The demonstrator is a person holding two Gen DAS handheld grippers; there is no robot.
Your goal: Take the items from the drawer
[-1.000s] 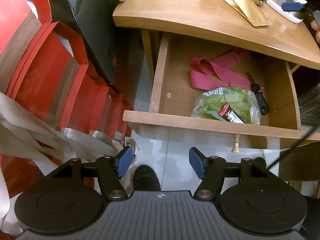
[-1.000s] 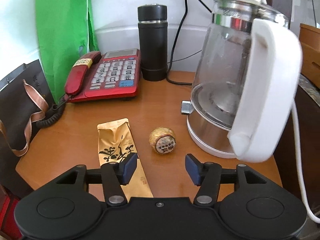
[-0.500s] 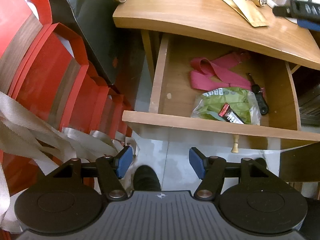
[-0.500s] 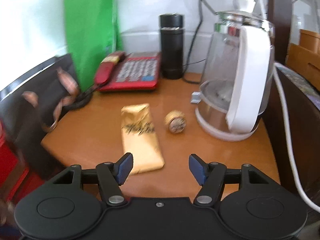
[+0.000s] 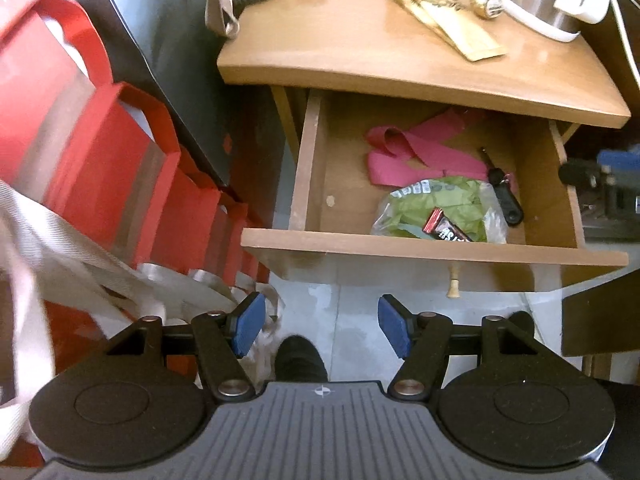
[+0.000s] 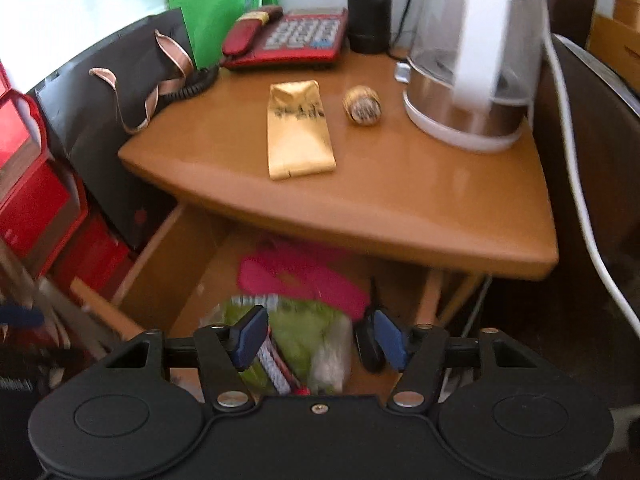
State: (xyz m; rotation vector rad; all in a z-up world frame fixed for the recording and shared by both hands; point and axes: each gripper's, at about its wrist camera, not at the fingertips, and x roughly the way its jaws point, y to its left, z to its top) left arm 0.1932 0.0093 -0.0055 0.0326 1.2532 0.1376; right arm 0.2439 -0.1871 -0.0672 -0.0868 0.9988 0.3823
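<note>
The open wooden drawer [image 5: 312, 168] under the desk holds a pink strap [image 5: 404, 152], a green plastic bag [image 5: 440, 208] with a small red and black packet [image 5: 446, 230] on it, and a black key [image 5: 504, 196]. My left gripper [image 5: 321, 326] is open and empty, in front of the drawer above the floor. My right gripper [image 6: 318, 340] is open and empty, just above the drawer over the green bag [image 6: 308, 336]; it also shows in the left wrist view [image 5: 600, 188] at the drawer's right side. A gold packet [image 6: 298, 132] and a gold ball [image 6: 362, 105] lie on the desk top [image 6: 400, 184].
A glass kettle [image 6: 476, 60], a red telephone [image 6: 288, 38] and a black flask [image 6: 368, 4] stand at the back of the desk. Red bags [image 5: 100, 152] and a black bag [image 5: 168, 52] stand left of the drawer. A white cable [image 6: 576, 184] hangs at the right.
My right gripper has pulled back from the desk top and dropped to just above the open drawer. My left gripper has hardly moved.
</note>
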